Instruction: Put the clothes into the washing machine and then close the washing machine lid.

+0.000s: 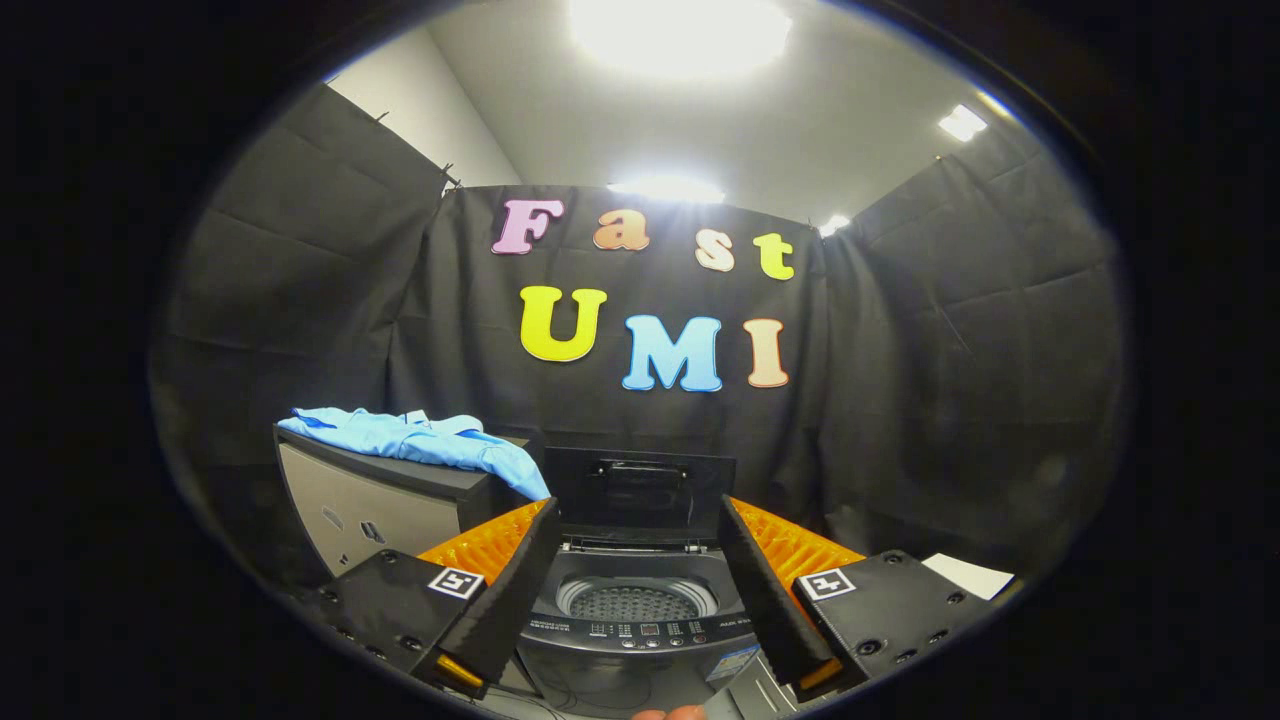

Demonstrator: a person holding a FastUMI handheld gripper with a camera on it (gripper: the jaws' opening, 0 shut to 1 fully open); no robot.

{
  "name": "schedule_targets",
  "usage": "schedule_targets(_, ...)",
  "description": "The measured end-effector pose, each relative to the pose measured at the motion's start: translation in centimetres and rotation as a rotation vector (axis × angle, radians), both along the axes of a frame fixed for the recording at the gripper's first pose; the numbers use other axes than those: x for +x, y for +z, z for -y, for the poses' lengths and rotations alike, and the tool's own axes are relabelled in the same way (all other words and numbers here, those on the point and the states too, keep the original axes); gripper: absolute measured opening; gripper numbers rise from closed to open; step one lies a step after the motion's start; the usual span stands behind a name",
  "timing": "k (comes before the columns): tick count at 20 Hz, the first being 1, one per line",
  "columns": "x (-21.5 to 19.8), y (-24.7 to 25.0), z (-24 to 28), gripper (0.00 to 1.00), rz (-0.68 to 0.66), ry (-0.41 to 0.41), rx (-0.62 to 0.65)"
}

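The gripper [638,520] is held with its two fingers spread wide apart and nothing between the pads; neither finger touches any object. Each finger angles outward from base to tip, and a square black-and-white marker sits on the housing at the base of each one.

Between and just beyond the fingers stands the washing machine [635,610] — a top-loading unit seen from the front and slightly above. Its lid [640,490] is raised and stands upright at the rear of the opening, with a handle recess near its upper edge. The drum [633,602] is exposed below the lid; its perforated floor is visible and no fabric lies in it. A control panel [650,630] with a row of small buttons runs along the front edge of the machine, nearest the fingers.

The clothes [425,440] — a crumpled light-blue garment — lie on top of a dark cabinet [380,500] that stands just beside the washing machine, beyond the left finger. One edge of the garment hangs over the cabinet corner nearest the lid. The garment is well apart from both fingers.

A fingertip of the person [668,713] shows below the machine's front. A white sheet [968,575] lies beyond the right finger's housing.
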State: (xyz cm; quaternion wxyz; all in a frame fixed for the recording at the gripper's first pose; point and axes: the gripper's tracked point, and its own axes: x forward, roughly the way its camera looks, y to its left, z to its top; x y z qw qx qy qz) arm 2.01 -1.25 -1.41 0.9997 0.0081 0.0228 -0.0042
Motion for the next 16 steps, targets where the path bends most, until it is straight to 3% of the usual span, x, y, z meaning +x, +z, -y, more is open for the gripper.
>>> schedule_targets(10,0.8,-0.3,-0.9,0.98,-0.017,0.027,-0.014)
schedule_targets(16,3.1,1.2,-3.7,0.98,-0.073,0.115,-0.006)
